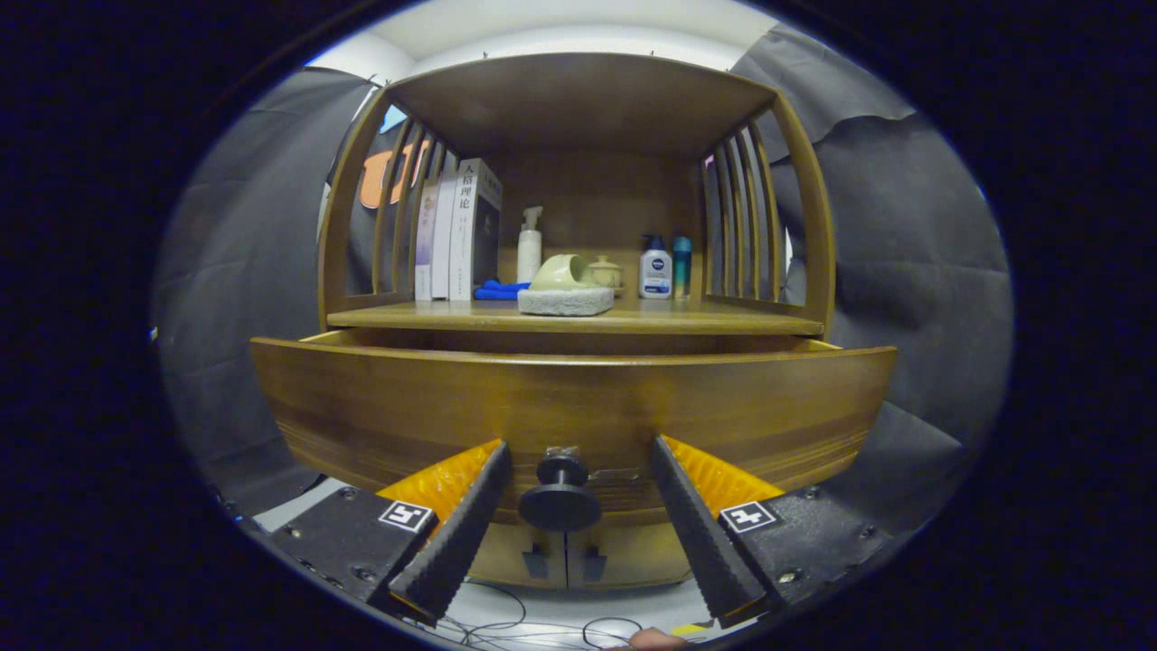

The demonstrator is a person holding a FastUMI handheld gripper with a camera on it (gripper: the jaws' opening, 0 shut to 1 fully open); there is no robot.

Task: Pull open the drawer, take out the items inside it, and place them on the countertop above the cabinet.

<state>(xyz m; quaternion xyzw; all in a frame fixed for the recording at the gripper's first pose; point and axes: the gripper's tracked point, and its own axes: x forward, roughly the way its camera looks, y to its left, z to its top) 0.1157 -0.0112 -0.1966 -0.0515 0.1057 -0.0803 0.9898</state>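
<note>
A: Two fingers of the hand-held gripper [572,506] stand apart, one on each side of the drawer knob [560,495], and neither one touches it.

B: So nothing is gripped?

A: Nothing. The knob sits in the gap between them, low on the drawer front [578,407]. I'd say they straddle it that way so that closing would catch the knob's stem for a pull.

B: Where is the drawer itself?

A: Directly above the knob, and already drawn out some way from the cabinet. A dark slot shows between the top edge of the front and the countertop [578,318] over it. From this low angle the inside is hidden, so I can't tell what the drawer holds.

B: And the countertop?

A: Straight up from the knob, under a shelf roof with slatted sides. A pale ceramic piece [564,271] lies on a grey pad [566,301] right above the knob. Up and left of the knob are standing books [461,231] and a blue item [500,290]. A white pump bottle [529,244] stands behind the pad, and more bottles [664,268] stand up and right of the knob.

B: Room left for the drawer's things?

A: I judge the front strip of the countertop on either side of the pad looks free.

B: Below the knob?

A: Two small door pulls [565,562] of the lower cabinet.
</note>
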